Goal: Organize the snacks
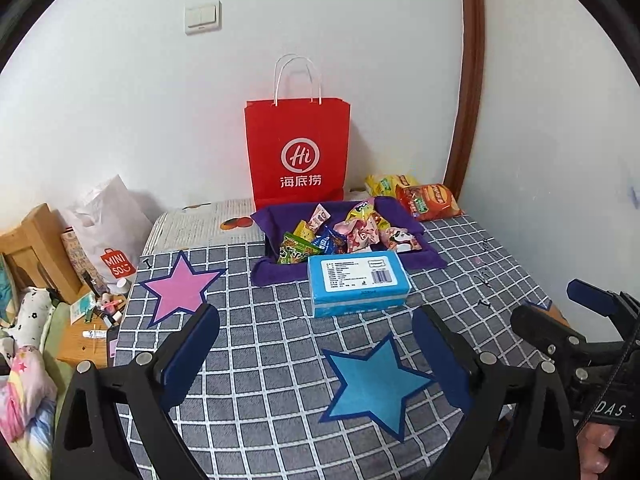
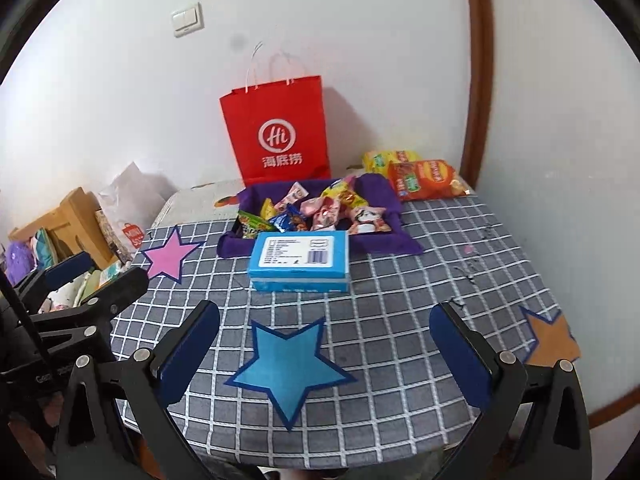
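Left wrist view: left tool (image 1: 316, 350) spread wide, nothing between the pads, hovering above the checked surface (image 1: 260, 360) near its front edge. Right tool (image 1: 576, 320) visible at the far right, also low over the surface. Small snacks (image 1: 340, 232) heaped in the purple tray (image 1: 276, 216) toward the wall, blue box (image 1: 358, 280) just in front of the tray and touching its front rim. Two larger chip bags (image 1: 424, 198) outside the tray, at the back right corner. Red paper bag (image 1: 298, 152) upright against the wall behind the tray.

Fits a sorted state with the bags and box meant to stay out, or a stage with those yet to be placed; not settled here. For any pick: approach from the front, over the blue star (image 1: 376, 384), pads square to a packet's flat sides, gentle on crinkly wrappers.

Right wrist view: right tool (image 2: 324, 350) wide as well, empty, above the blue star (image 2: 288, 364). Left tool (image 2: 80, 280) at the left margin, its spread hard to judge from here. Open room across the front and middle; pink star (image 2: 168, 258) left, orange star (image 2: 550, 338) at the right edge. Tight at the back: wall, red bag (image 2: 276, 132) and door frame (image 2: 476, 80) close to the chip bags (image 2: 420, 178). Left edge drops toward clutter below.
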Tool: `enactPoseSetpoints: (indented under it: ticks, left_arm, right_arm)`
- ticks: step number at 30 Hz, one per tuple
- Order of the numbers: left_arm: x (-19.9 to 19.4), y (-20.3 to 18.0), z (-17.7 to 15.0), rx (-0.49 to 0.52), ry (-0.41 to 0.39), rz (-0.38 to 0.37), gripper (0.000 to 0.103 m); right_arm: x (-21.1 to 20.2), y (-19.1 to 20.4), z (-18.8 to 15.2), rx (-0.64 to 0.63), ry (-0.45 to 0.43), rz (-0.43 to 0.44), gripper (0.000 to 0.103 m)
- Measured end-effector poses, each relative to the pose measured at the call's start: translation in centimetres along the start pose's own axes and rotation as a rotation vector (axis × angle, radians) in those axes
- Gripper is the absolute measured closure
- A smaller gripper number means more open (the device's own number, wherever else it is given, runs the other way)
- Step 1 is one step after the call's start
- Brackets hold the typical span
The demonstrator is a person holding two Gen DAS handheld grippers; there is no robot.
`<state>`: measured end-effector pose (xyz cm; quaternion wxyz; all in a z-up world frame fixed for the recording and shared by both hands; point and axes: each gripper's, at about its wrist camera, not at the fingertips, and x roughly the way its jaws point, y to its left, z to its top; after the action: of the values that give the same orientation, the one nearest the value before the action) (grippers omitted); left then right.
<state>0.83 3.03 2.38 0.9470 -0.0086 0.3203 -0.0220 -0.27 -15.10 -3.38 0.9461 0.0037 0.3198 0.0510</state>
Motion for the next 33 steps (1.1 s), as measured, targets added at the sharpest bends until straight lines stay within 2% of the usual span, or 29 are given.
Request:
enactPoseSetpoints:
  ticks: [10,33]
  left_arm:
    - [-1.6,-0.4,-0.2,-0.008,-0.035,0.005,0.005]
    - [-1.7,-0.4,-0.4,-0.003,-0.031,0.003,0.005]
  right_arm:
    - [-2.7,-0.7,-0.6,0.008,-0.054,-0.010,0.000]
    - [-2.5,-0.2,-1.2,0.000,-0.051,-0.015,0.000]
